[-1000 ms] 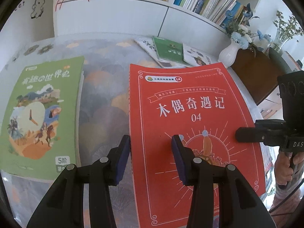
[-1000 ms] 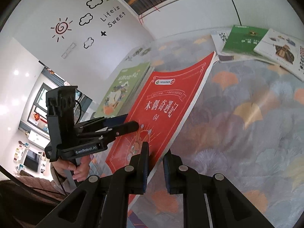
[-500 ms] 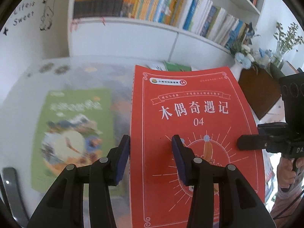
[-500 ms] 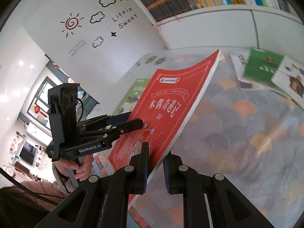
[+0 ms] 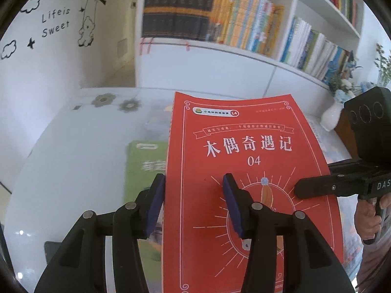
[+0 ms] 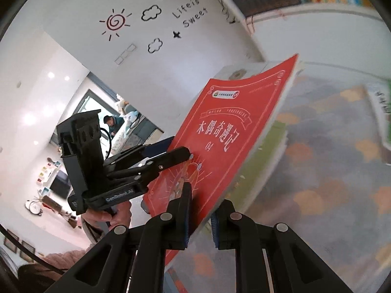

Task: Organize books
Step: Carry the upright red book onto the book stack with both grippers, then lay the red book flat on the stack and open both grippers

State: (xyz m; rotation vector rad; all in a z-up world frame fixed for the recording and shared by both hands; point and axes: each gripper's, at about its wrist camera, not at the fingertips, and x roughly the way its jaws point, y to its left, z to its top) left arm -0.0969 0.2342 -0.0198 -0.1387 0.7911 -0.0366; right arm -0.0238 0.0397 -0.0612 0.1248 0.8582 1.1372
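A red book (image 5: 244, 146) (image 6: 232, 127) hangs tilted above the table, its far end raised. My right gripper (image 6: 201, 200) is shut on its near right edge, and it also shows at the book's right side in the left wrist view (image 5: 299, 191). My left gripper (image 5: 193, 180) (image 6: 178, 147) straddles the spine edge, one finger over the cover and one under it. Its jaws stand well apart and are opening. A green book (image 5: 144, 161) (image 6: 273, 141) lies flat on the table beneath the red one.
A white bookshelf (image 5: 220, 29) packed with upright books stands behind the table (image 5: 73, 158). A white vase (image 5: 331, 119) of flowers sits at the back right. More books (image 6: 381, 102) lie blurred on the patterned cloth (image 6: 330, 171). A person (image 6: 111, 122) sits in the far room.
Both grippers have carried the red book up and leftward over the green book, and the bookshelf now looms larger. The right gripper's hold has stayed the same.
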